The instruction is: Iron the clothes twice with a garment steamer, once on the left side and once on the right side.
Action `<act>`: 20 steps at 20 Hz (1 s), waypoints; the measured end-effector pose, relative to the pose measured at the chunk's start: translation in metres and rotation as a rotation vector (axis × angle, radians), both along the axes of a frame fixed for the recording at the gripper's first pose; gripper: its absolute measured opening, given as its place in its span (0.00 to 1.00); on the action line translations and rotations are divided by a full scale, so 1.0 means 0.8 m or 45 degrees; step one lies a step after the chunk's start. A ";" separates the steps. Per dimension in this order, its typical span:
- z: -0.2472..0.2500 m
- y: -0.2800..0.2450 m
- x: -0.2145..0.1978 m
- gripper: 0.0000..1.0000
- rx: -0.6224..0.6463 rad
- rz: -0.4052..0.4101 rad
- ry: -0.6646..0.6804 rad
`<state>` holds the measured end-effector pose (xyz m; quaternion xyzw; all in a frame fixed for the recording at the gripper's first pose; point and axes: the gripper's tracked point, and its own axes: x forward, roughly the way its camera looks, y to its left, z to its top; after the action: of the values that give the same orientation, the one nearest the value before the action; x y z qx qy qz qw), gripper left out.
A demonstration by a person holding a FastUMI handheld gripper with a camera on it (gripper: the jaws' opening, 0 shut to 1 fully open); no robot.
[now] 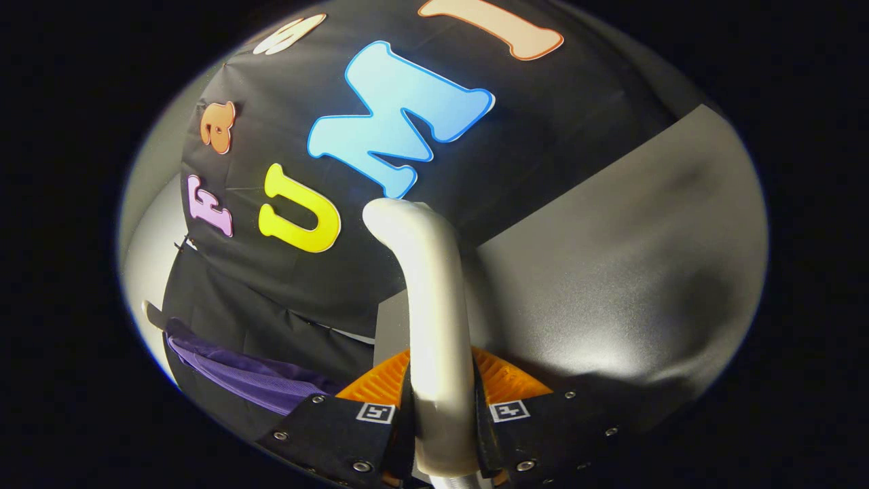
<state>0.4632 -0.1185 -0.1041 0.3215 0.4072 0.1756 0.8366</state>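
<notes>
Gripper view: the tongs [440, 424] are pinching the steamer [434, 319], one finger pressed on each flank of its pale handle. The handle runs from between the fingers toward twelve o'clock and ends in a rounded bend well beyond them. The whole view is rolled over, so the grey table [611, 272] climbs toward two o'clock and the wall cloth fills the eleven o'clock side.

The garment [244, 377], a purple cloth, lies at about nine o'clock of the fingers, low against the wall cloth and just beside the left finger, apart from the steamer. Only a folded strip of it can be seen, so which side of it is nearer cannot be told.

My reading is that the step in hand is carrying the steamer over to the garment, with neither pass begun as far as this shows. To do it well, I would keep the squeeze firm, since the handle is smooth and round and could turn between the fingers. I would swing the bend toward nine o'clock until the steaming face, which is hidden here, meets the cloth flat. Then draw one slow, even stroke along the left half, lift clear, and repeat on the right half. The likely slip is dragging the fabric into a bunch by pushing instead of gliding.
</notes>
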 end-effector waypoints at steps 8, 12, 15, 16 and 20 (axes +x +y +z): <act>0.035 0.003 -0.042 0.36 -0.116 -0.070 -0.127; 0.063 0.018 -0.091 0.36 -0.136 -0.083 -0.201; 0.080 0.030 -0.130 0.36 -0.152 -0.118 -0.243; 0.084 0.036 -0.145 0.36 -0.166 -0.134 -0.259; 0.114 0.073 -0.211 0.36 -0.251 -0.204 -0.343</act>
<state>0.2946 -0.0601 -0.0130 0.2430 0.2799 0.1093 0.9223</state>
